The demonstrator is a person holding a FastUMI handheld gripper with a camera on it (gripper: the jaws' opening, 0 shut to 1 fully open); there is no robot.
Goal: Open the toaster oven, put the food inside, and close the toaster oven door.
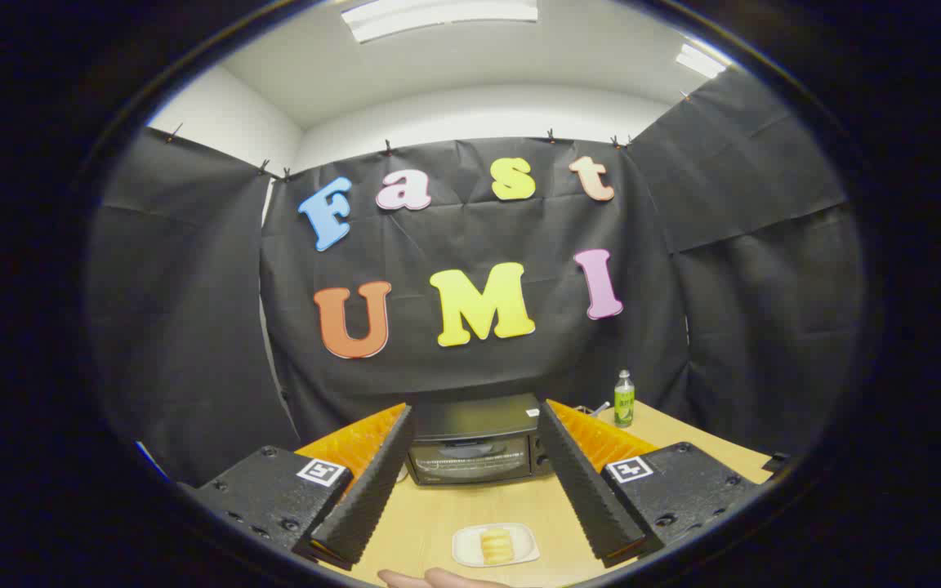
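So the gripper is spread wide open here, fingers apart and holding nothing, hovering above the wooden surface and looking forward across it. Straight ahead at 12 o'clock, framed right in the gap between the two fingers, sits the toaster oven. It's a dark boxy thing, door shut, glass front facing the gripper, with what looks like a knob panel on its right side, partly hidden behind the right finger. It's parked at the far end of the surface, up against the black cloth wall.

Closer in, also between the fingers but down toward 6 o'clock, there's a small white plate with the food on it, a yellowish ridged piece, can't really tell what kind. The plate sits well short of the toaster oven, with bare surface between them.

Off at about 2 o'clock from the toaster oven, beyond the right finger, a small bottle with a green label stands upright on the surface. Right at the near edge, around 6 o'clock from the plate, a bit of a person's hand pokes in.
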